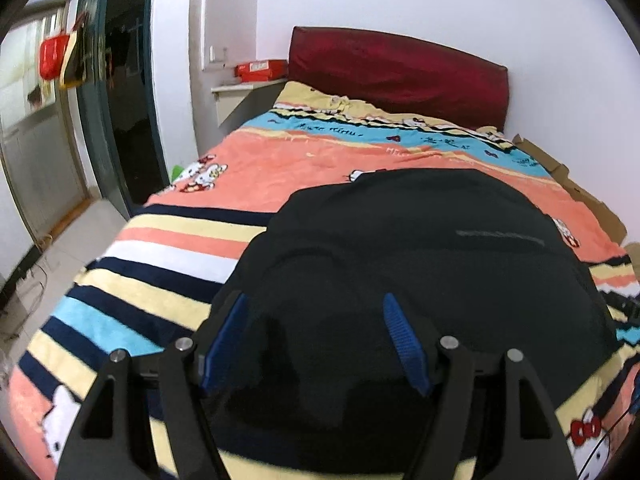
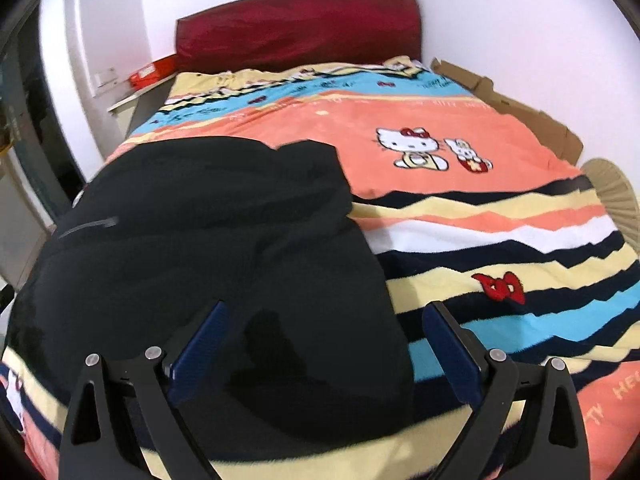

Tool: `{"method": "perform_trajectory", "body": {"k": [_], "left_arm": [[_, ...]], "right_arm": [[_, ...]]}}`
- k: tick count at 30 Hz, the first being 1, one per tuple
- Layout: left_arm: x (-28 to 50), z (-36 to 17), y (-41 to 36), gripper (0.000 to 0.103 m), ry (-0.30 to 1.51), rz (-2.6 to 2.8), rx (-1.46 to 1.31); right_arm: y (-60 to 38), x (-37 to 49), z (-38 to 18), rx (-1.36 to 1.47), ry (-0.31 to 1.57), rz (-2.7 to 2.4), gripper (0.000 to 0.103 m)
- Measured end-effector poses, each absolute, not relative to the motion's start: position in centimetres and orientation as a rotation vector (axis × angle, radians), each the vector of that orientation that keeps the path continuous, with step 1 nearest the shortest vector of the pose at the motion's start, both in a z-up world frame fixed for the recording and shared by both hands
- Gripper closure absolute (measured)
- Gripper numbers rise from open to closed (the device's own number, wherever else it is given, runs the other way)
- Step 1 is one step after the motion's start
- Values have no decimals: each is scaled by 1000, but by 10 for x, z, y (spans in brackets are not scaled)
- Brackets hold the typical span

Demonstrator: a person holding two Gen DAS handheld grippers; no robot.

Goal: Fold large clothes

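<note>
— Both tongs are hanging over the near edge of the bed point(image 1: 168, 248), and neither is gripping anything. Through the left wrist camera, my left gripper point(image 1: 316, 340) is standing with its blue pads spread apart above the black garment point(image 1: 420, 248), nothing between them.

— Where is the garment lying?

— It is lying bunched on the striped cartoon blanket point(image 1: 256, 168), toward the near edge, with open blanket running up to the red headboard point(image 1: 396, 72). A grey strip, maybe a zipper or a print, is showing on its upper side; I cannot tell which.

— And from the other side?

— Through the right wrist camera, my right gripper point(image 2: 326, 348) is also gaping wide, its left pad over the black cloth point(image 2: 208, 240) and its right pad over the bare stripes point(image 2: 500, 240) just beside the garment's right edge.

— So which step is this?

— I am judging it as the reach before a fold: both tongs are lining up on the near hem. Next, each needs to be coming down onto an edge or corner, pinching one clean layer, then lifting evenly so the cloth is not dragging the blanket.
</note>
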State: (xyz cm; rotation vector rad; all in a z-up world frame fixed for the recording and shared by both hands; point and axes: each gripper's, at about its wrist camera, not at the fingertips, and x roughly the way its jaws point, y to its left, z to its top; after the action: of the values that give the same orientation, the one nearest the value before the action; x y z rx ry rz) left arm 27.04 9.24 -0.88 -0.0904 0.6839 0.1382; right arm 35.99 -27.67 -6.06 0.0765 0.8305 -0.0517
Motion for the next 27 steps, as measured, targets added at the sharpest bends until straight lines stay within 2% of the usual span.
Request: {"method": "perform_trajectory", "body": {"k": [11,27], "left_arm": [[181,36,59,33,634,156,-1],[92,62,43,33,537,201,-1]], "right_arm": [[-232,270,-18,14,768,45,2],[-228,183,-17,-16,723,32,1]]}}
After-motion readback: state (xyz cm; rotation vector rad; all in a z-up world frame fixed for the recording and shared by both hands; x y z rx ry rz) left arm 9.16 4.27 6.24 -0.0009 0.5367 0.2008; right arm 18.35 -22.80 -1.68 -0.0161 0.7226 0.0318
